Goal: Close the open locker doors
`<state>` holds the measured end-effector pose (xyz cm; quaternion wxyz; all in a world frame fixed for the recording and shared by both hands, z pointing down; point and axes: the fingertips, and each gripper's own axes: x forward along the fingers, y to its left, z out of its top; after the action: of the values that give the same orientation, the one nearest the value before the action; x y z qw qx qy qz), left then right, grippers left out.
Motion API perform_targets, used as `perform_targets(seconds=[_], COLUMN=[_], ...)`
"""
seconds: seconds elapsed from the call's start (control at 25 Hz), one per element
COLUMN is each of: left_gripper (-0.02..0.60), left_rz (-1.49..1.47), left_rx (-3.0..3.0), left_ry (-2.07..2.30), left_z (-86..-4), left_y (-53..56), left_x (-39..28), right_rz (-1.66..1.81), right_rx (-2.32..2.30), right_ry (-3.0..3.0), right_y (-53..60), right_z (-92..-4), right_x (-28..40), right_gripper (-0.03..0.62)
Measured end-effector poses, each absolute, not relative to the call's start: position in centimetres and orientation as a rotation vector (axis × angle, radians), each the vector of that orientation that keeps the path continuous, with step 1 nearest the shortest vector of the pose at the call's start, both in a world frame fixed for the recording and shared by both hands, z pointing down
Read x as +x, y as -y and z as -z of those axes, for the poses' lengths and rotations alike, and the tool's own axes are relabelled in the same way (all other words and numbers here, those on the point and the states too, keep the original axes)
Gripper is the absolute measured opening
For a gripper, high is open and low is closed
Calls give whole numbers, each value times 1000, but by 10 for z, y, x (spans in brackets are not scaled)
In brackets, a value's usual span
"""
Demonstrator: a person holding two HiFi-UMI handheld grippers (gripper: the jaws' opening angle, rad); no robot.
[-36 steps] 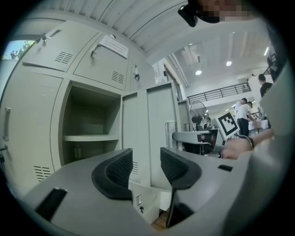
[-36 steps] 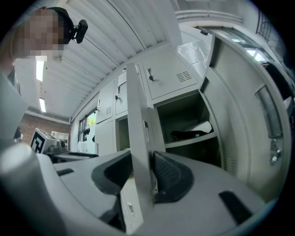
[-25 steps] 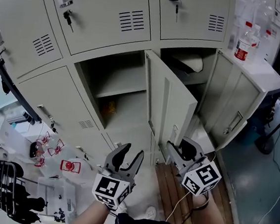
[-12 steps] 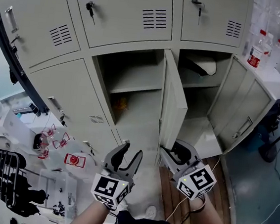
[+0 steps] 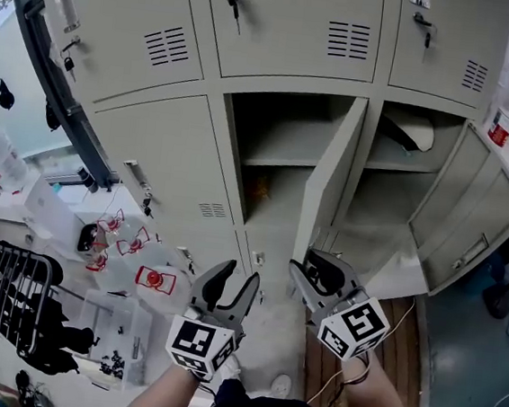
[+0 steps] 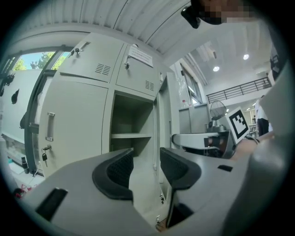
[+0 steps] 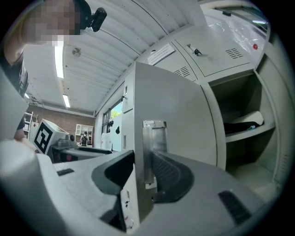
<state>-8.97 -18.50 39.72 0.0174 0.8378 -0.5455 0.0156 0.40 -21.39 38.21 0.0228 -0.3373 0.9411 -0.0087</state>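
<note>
The middle locker door (image 5: 328,188) stands ajar, swung out from its compartment. My right gripper (image 5: 316,263) is low on the door's free edge. In the right gripper view its jaws (image 7: 143,170) are closing with the door edge and its metal handle (image 7: 152,143) between the pads. The right locker door (image 5: 464,229) hangs wide open. My left gripper (image 5: 240,273) is held in front of the lockers, open and empty. In the left gripper view (image 6: 145,161) it points at the open middle compartment.
A white object (image 5: 416,129) lies on the right locker's shelf, and something orange (image 5: 258,188) sits in the middle one. Clear plastic bins (image 5: 151,282) and a black rack (image 5: 1,289) are at the left. A bottle (image 5: 502,125) stands on the unit at the right, with wooden boards (image 5: 402,349) below.
The head view has swung, so the lockers sit further right in the picture. The middle door now shows more edge-on, with the right gripper still on its lower edge. The left gripper has kept its place.
</note>
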Motion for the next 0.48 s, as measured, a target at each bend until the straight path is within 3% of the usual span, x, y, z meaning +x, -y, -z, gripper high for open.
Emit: perform_targets(seconds=[0.48], left_gripper=[186], left_rz=[-61], left_rx=[2571], left_ry=[1741], left_z=[-396], left_y=[194], left_x=[-143], right_rz=[90], right_rx=[-1013], right_ry=[-2913], right_y=[243], right_z=[-382], right_x=[-50], right_gripper=[117])
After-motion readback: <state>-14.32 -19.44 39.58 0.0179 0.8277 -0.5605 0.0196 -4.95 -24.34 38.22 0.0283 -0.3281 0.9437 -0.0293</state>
